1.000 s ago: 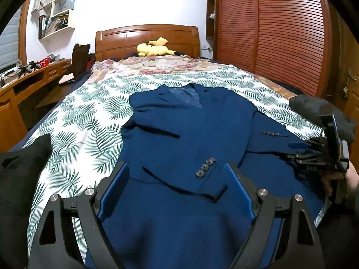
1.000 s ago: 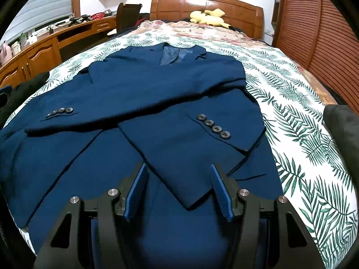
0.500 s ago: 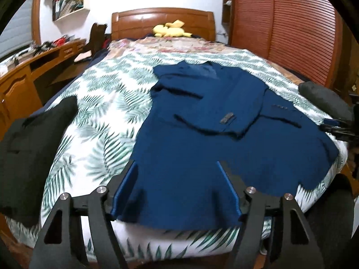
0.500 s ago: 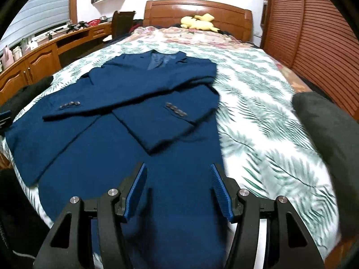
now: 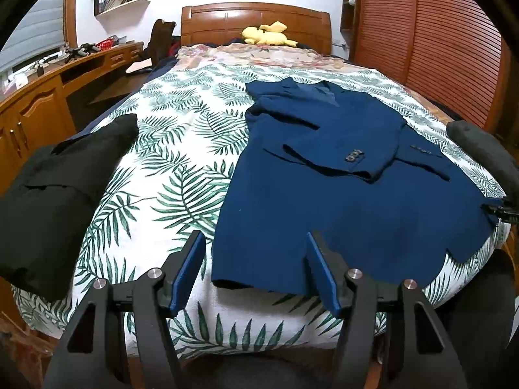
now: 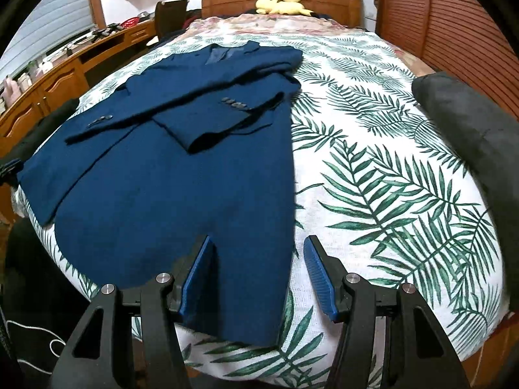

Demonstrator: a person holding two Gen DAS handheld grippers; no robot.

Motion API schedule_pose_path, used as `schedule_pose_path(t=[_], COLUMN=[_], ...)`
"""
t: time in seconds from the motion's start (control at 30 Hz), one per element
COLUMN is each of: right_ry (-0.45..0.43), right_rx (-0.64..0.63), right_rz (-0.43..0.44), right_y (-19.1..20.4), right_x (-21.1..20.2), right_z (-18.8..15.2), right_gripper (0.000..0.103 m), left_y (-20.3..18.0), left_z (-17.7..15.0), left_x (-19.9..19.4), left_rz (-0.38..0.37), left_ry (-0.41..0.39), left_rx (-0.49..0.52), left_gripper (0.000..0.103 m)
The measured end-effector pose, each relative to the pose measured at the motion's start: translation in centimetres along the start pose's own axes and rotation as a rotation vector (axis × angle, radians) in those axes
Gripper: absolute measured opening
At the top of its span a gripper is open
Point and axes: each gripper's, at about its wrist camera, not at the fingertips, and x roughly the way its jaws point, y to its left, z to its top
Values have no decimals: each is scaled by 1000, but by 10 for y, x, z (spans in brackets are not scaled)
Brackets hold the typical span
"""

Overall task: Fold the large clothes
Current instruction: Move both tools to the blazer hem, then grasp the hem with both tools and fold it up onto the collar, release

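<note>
A: Where is the jacket [image 5: 340,194] found?

B: It is laid flat on the leaf-print bedspread [image 5: 181,175], collar toward the wooden headboard [image 5: 256,21], with both sleeves folded across the chest so that the cuff buttons [image 5: 354,155] are seen on top. Its bottom hem is spread at the foot of the bed.

A: And the left gripper [image 5: 256,269]?

B: It is held over the near left corner of the hem — its jaws have just been closing, yet they are seen apart, with the corner framed between the blue pads and no cloth pinched.

A: The right gripper [image 6: 258,272]?

B: It is held over the near right corner of the hem. Its jaws are apart too, having narrowed slightly; the cloth lies below the left pad, and whether it is touched cannot be told.

A: What else is seen?

B: A black folded garment [image 5: 55,194] at the left edge of the bed, a dark grey one [image 6: 467,129] at the right, and a yellow plush toy [image 5: 269,34] by the headboard.
</note>
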Motion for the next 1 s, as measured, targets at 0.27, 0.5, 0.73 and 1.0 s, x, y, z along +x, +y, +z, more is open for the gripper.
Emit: schedule_pose_path(t=[0.27, 0.5, 0.73, 1.0], right_ry=[-33, -15, -14, -10], right_rx=[-19, -47, -50, -51], right_rz=[68, 18, 14, 27], right_y=[4, 6, 6, 3], right_x=[-18, -3, 4, 7], right_z=[-2, -7, -6, -5], right_gripper=[41, 41, 41, 41], left_y=[9, 16, 14, 6], left_z=[-8, -16, -14, -12], left_x=[11, 17, 18, 17], left_rz=[0, -19, -18, -43], left_ry=[49, 58, 56, 46], left_rx=[-18, -55, -56, -25], left_gripper=[55, 55, 55, 30])
